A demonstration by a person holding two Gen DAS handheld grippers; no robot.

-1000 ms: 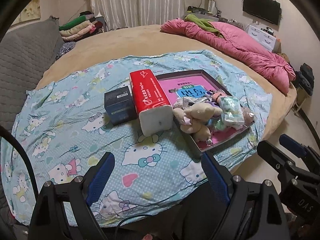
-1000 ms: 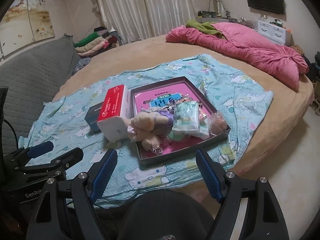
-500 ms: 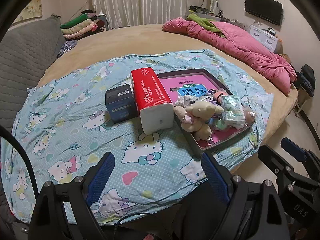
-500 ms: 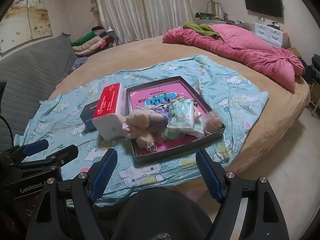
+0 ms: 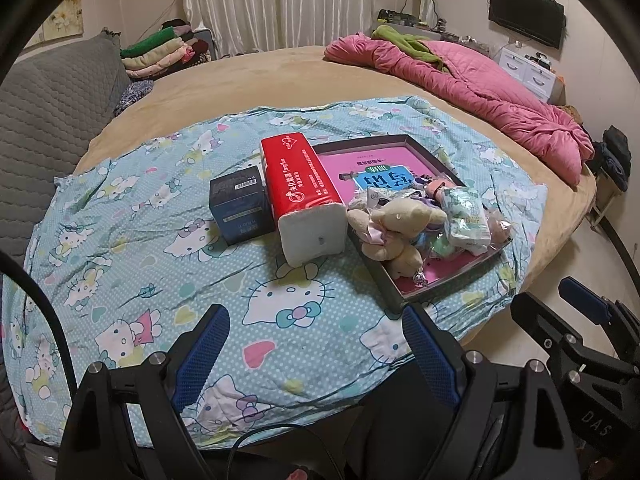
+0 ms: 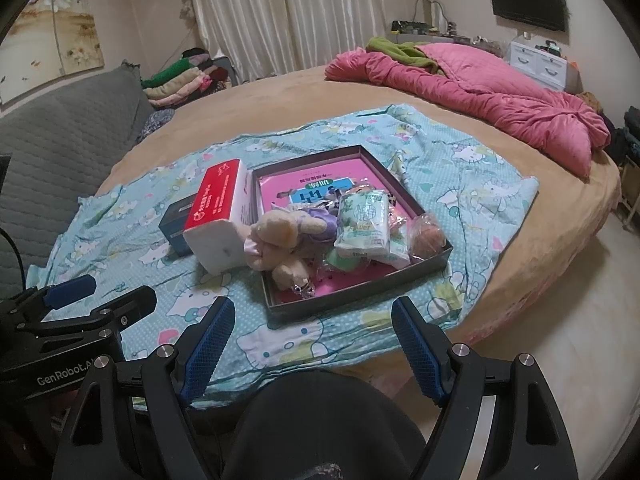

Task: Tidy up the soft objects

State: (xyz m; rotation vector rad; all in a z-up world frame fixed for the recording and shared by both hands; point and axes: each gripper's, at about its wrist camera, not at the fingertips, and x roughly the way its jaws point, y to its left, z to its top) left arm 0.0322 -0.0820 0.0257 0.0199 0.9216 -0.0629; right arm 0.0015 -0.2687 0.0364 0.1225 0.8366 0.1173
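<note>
Against the earlier frames nothing on the bed point(image 5: 248, 80) has shifted, and both the left gripper point(image 5: 316, 344) and the right gripper point(image 6: 310, 340) hover near its front edge, jaws apart and empty. One tray point(image 6: 360, 288) on the blue sheet point(image 5: 132, 248) holds one plush toy point(image 6: 276, 244) pointing near-left and one green tissue pack point(image 6: 362, 224). Left of it lie one red tissue pack point(image 5: 300, 184), its long axis running near to far, and one dark box point(image 5: 240, 208).

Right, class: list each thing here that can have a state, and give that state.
Left gripper: fingers open, empty.
Right gripper: fingers open, empty.
Tray: uncovered, holding toys and packets.
Plush toy: lying over the tray's rim.
Tissue pack: lying flat beside the tray.
Dark box: closed.
</note>
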